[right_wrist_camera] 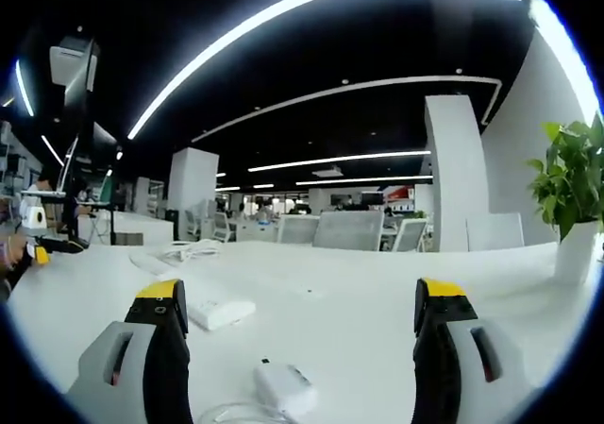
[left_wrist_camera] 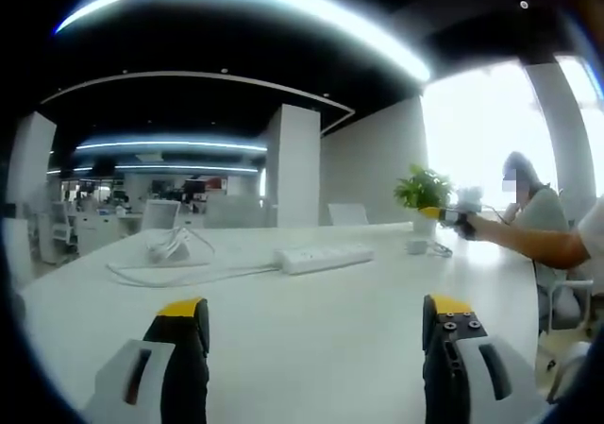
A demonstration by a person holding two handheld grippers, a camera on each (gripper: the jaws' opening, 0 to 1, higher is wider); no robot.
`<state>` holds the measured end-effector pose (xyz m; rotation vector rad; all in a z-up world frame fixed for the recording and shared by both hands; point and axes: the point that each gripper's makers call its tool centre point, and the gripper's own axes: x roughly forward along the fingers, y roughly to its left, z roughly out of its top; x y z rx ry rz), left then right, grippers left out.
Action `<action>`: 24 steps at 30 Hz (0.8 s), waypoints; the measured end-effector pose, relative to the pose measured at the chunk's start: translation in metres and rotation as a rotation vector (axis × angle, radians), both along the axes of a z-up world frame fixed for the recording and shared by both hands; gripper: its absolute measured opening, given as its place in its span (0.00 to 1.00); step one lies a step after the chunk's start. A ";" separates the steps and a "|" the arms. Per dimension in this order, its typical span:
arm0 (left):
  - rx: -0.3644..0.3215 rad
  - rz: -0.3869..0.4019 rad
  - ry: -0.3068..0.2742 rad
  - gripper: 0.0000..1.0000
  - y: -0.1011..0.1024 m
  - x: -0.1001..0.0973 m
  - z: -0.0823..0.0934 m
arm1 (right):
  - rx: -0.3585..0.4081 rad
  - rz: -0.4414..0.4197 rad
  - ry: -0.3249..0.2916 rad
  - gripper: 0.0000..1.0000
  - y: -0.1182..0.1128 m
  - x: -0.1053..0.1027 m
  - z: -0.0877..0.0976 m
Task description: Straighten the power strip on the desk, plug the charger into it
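In the left gripper view, the left gripper point(left_wrist_camera: 316, 334) has its jaws apart, holding nothing. The long white plastic power strip point(left_wrist_camera: 324, 258) lies at twelve o'clock beyond them, slightly askew on the white desk point(left_wrist_camera: 311, 348); rigid and light, it likely slides easily, so nudge its ends. No writing is readable.

In the right gripper view, the right gripper point(right_wrist_camera: 300, 330) also gapes empty. The small white charger block point(right_wrist_camera: 283, 387) sits at six o'clock between the jaws; smooth, probably slippery, best grasped across its flat sides.

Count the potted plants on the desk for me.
1: the potted plant stands at the desk's far edge beyond the power strip; in the right gripper view it sits at the right. Others may be hidden.
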<state>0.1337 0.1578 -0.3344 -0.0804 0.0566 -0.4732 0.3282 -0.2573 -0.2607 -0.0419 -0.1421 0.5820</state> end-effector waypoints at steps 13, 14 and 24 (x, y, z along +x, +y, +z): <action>0.001 0.003 0.001 0.96 0.001 -0.001 0.000 | 0.015 0.045 -0.047 1.00 0.001 -0.004 0.002; 0.002 0.003 0.001 0.96 0.001 -0.001 0.000 | 0.016 0.048 -0.044 1.00 0.001 -0.004 0.001; 0.005 0.000 0.005 0.96 0.001 -0.001 -0.001 | 0.008 0.108 -0.008 1.00 0.005 -0.004 -0.011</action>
